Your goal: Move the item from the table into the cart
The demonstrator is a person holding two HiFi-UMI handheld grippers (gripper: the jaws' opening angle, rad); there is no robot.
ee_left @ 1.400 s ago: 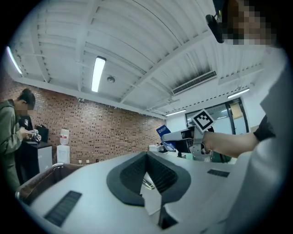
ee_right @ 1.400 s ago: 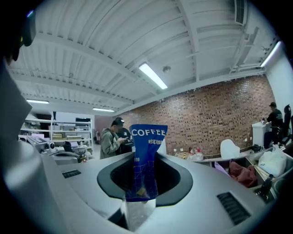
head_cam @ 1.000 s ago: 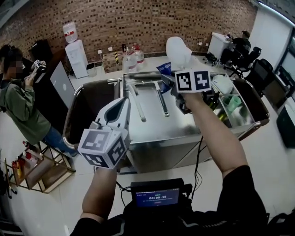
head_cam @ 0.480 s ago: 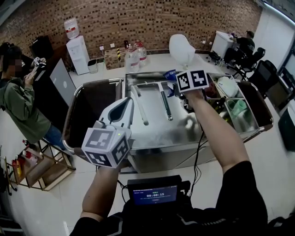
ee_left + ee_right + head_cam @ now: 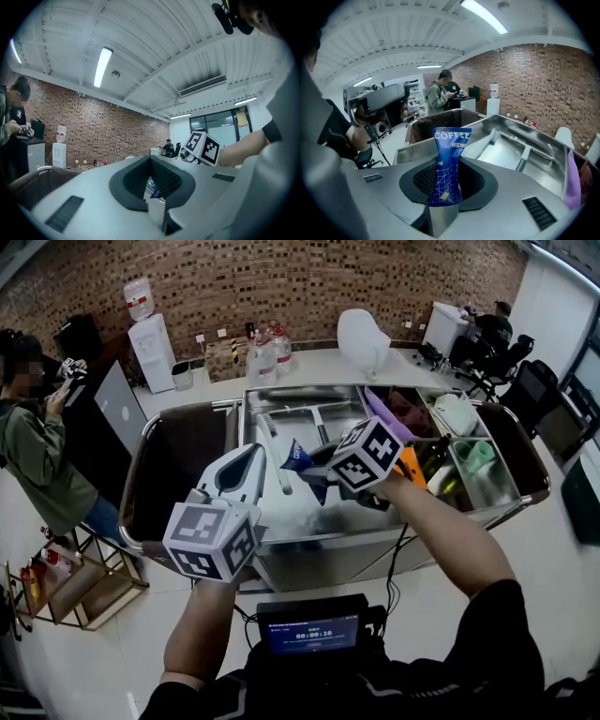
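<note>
A blue coffee packet (image 5: 298,457) stands upright between the pads of my right gripper (image 5: 315,463), which is shut on its lower end. In the right gripper view the packet (image 5: 449,164) rises from the jaws (image 5: 443,190) with its printed top free. Gripper and packet hang over the flat steel top of the cart (image 5: 309,519), tilted downward. My left gripper (image 5: 253,451) is held level at the cart's near left corner, jaws together with nothing in them (image 5: 157,197). The white table (image 5: 314,364) lies behind the cart.
The cart has a dark bag bin (image 5: 178,465) on the left and right-hand compartments holding purple (image 5: 389,411), white (image 5: 455,412) and green (image 5: 476,454) items. Water bottles (image 5: 267,354) and a white object (image 5: 364,338) stand on the table. A person (image 5: 37,451) stands at left.
My right gripper has swung down and nearer with the coffee packet, from the table's edge to above the cart's steel top, and has rolled. The left gripper has drifted only slightly.
</note>
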